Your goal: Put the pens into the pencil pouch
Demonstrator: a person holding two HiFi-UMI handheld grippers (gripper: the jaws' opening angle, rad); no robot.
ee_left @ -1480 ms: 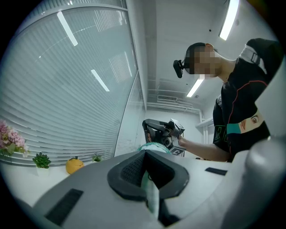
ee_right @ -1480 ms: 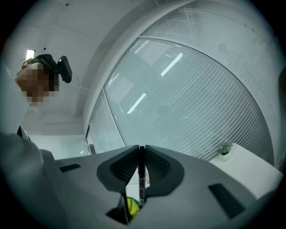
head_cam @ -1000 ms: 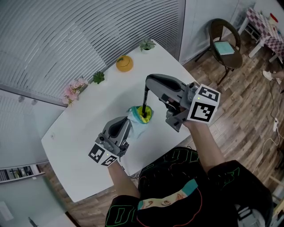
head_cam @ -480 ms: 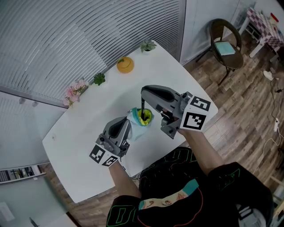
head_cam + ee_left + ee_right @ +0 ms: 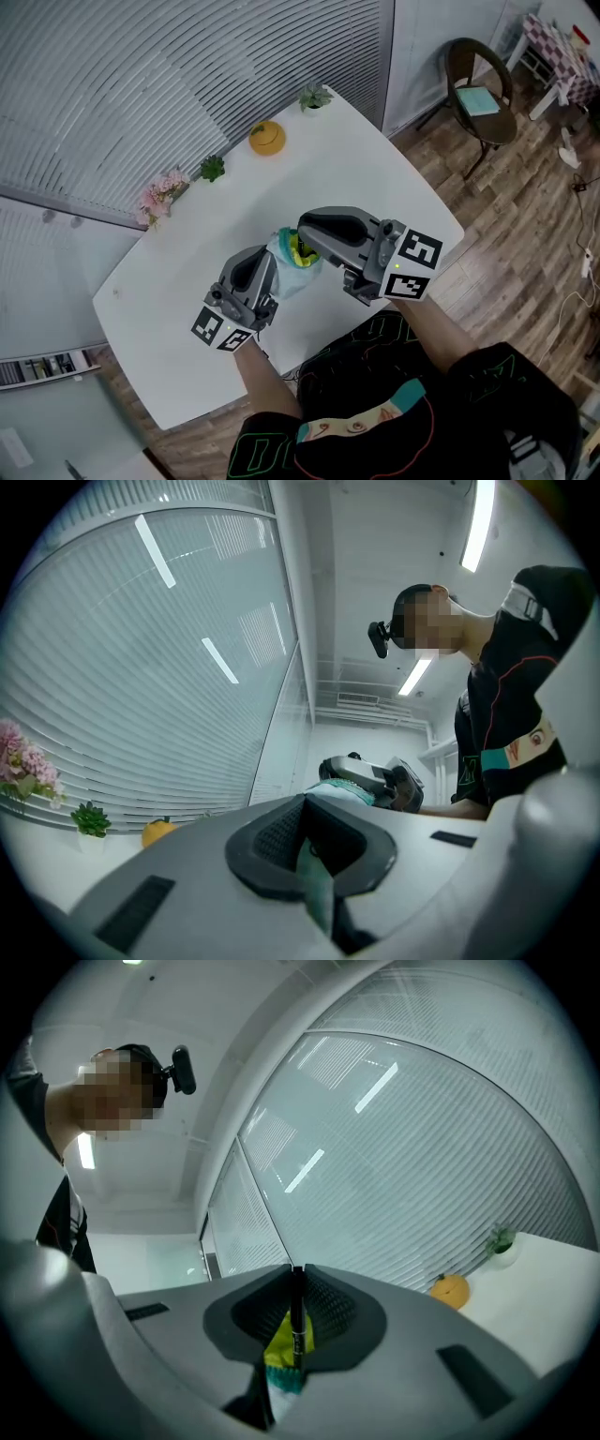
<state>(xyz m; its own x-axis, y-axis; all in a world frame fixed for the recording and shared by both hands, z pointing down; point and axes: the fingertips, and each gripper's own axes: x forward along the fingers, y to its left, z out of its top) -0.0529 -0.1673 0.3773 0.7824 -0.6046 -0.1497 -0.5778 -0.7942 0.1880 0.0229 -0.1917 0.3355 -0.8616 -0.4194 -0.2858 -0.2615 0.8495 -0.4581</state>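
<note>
I am working over a white tabletop with rounded corners (image 5: 375, 178), set against curved slatted blinds (image 5: 187, 75) on a wood-plank floor (image 5: 525, 216). Along the table's far edge stand a round orange ornament (image 5: 267, 138), a small potted green plant (image 5: 314, 96), a second green sprig (image 5: 213, 168) and a bunch of pink flowers (image 5: 161, 192). A brown chair with a teal cushion (image 5: 478, 89) stands well apart on the floor.

The soft fabric pencil pouch (image 5: 298, 267) sits near the table's front edge, between my two tools. It is pale mint and white, and it stands bunched upright. Its mouth faces up and shows a bright yellow-green lining (image 5: 281, 1344) with a teal band just under the rim.

My left gripper (image 5: 269, 269) comes at the pouch from the near left. In the left gripper view its jaws (image 5: 305, 855) are drawn narrow, pinching a fold of the mint fabric (image 5: 314, 888).

My right gripper (image 5: 307, 234) reaches in from the right and hangs directly over the pouch's mouth, covering most of it in the head view. Its jaws (image 5: 296, 1288) are clamped on a slim black pen (image 5: 297, 1321). The pen stands upright between the pads, with its top level with the jaw tips. Faint pale print shows on the barrel. Its lower part lies against the yellow lining, though I cannot tell how deep it sits.
</note>
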